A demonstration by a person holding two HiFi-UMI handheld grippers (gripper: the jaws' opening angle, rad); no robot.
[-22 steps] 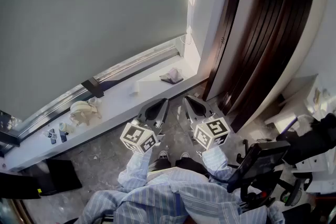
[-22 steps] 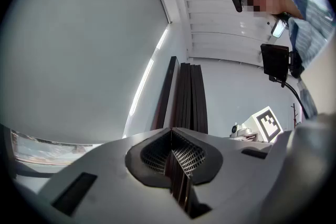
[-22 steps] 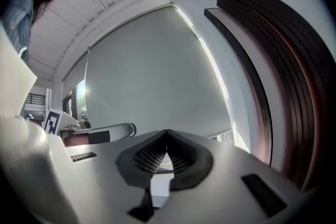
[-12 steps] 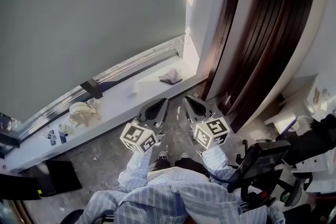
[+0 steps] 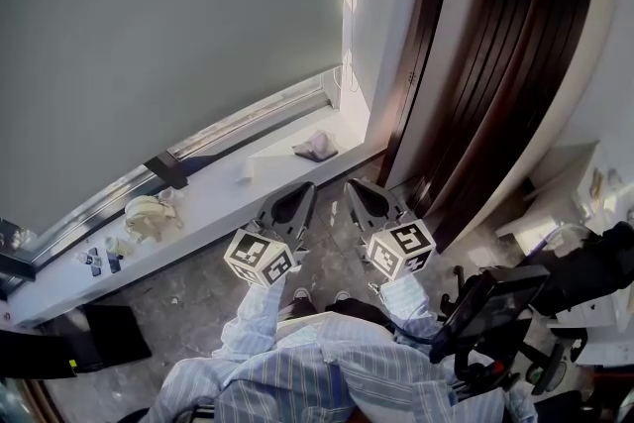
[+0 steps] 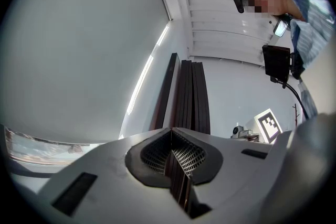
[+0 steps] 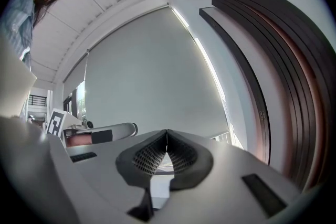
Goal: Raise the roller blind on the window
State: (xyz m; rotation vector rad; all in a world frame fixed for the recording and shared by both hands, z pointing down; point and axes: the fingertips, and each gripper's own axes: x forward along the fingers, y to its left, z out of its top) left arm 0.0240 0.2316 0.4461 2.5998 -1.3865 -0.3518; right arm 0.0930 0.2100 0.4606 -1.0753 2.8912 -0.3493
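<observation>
Head view: left tool (image 5: 307, 191) and right tool (image 5: 352, 188) both pressed together, empty; roller blind (image 5: 178, 25) ahead lowered; approach step, so next likely reach ahead-right to its edge and spread.

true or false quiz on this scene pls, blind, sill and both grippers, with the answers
1. The roller blind covers most of the window. True.
2. The left gripper is clamped on the blind. False: its jaws are together with nothing between them.
3. The right gripper is shut and empty. True.
4. The window sill has nothing on it. False: a crumpled cloth and a few small things lie on it.
5. Neither gripper touches the blind. True.
</observation>
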